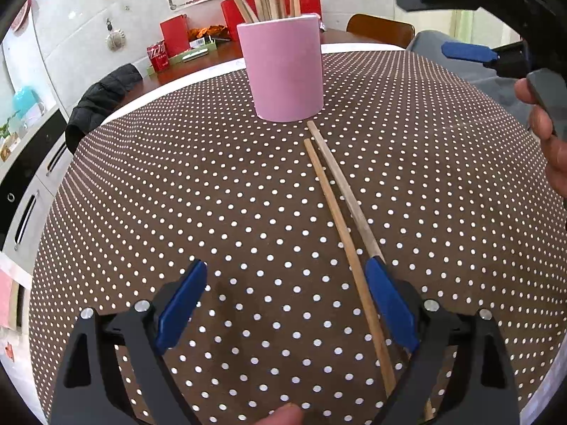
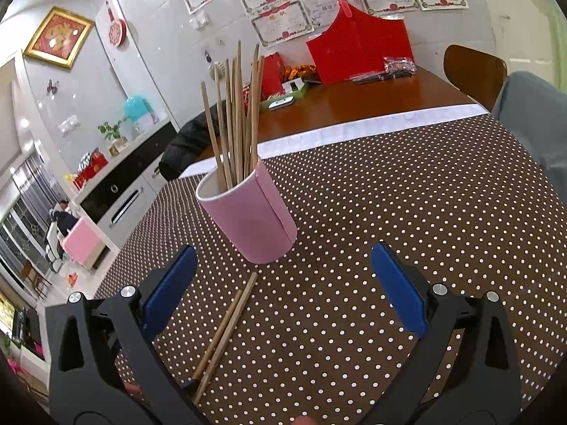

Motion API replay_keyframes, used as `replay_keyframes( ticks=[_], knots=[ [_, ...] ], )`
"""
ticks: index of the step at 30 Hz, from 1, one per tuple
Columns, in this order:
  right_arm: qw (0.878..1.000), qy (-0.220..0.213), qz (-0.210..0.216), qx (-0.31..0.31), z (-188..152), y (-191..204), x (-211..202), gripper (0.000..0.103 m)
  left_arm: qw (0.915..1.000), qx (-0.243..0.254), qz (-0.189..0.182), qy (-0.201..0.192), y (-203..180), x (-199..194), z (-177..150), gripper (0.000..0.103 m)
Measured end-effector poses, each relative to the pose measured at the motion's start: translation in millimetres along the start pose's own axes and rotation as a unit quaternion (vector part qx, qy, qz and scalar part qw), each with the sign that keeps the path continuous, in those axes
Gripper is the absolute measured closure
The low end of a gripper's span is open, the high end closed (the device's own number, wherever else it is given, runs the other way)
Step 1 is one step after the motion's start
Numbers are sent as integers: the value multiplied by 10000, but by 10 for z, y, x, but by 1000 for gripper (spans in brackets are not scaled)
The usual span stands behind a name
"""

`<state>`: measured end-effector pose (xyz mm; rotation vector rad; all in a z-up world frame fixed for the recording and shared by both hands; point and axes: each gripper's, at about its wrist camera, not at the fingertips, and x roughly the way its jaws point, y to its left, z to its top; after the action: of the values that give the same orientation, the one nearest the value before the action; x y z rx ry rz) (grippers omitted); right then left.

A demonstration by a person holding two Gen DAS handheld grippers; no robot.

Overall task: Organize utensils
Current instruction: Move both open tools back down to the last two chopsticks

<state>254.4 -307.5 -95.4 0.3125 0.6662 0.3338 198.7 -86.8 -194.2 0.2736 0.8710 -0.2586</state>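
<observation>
Two loose wooden chopsticks lie flat on the brown white-dotted tablecloth, side by side and nearly touching, long axes close to parallel. Far tips point at the base of the pink cylindrical holder; the longer-reaching one ends just short of it, not touching.

Left gripper: blue-padded fingers spread wide, nothing pinched. One chopstick runs up between the fingers, close inside the right blue pad; the other disappears behind that pad's tip, contact can't be confirmed. Near ends go out of sight at the gripper body.

Right gripper: fingers also spread, empty, above the cloth. In the right wrist view the pair sits left of centre, near ends down by the left finger's black arm, tips angled up-right toward the holder.

Holder stands upright, smooth matte wall with a vertical seam, packed with a bundle of upright wooden chopsticks fanning slightly. Loose sticks are plain round, light tan, tapered.

In the left wrist view, a hand holds the right gripper at upper right.
</observation>
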Motion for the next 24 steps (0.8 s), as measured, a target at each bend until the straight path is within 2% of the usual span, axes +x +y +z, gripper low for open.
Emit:
replay_keyframes(
  ticks=[4,5,7,11,12,15,16,18,20,21,24],
  knots=[
    [9981,594,-11,-173,-124,80,208,6,9998,-9,182,-20,71,-4,6,13],
    [9950,948,-165,-269,-202,134,312,6,9998,-43,171,-9,109,0,4,13],
    [9895,1311,-382,-480,-313,242,413,6,9997,-177,152,21,198,13,3,13],
    [9822,1622,-598,-733,-538,447,454,6,9980,-595,-170,154,399,65,5,13],
    [9812,1646,-639,-783,-574,485,459,9,9970,-709,-271,174,446,76,0,13],
    [9770,1771,-697,-961,-689,623,531,30,9963,-785,-331,141,496,70,-20,13],
    [9759,1806,-688,-1012,-717,664,556,40,9961,-798,-347,135,506,67,-28,13],
    [9705,1919,-722,-1266,-802,777,638,52,9956,-844,-398,113,530,57,-36,13],
    [9664,1873,-810,-1561,-870,854,669,53,9949,-895,-448,92,615,51,-60,13],
    [9630,1843,-895,-1753,-907,897,662,57,9946,-921,-461,85,631,45,-65,13],
    [9575,1878,-828,-2025,-964,917,581,60,9948,-909,-444,91,625,25,-89,13]
  ],
)
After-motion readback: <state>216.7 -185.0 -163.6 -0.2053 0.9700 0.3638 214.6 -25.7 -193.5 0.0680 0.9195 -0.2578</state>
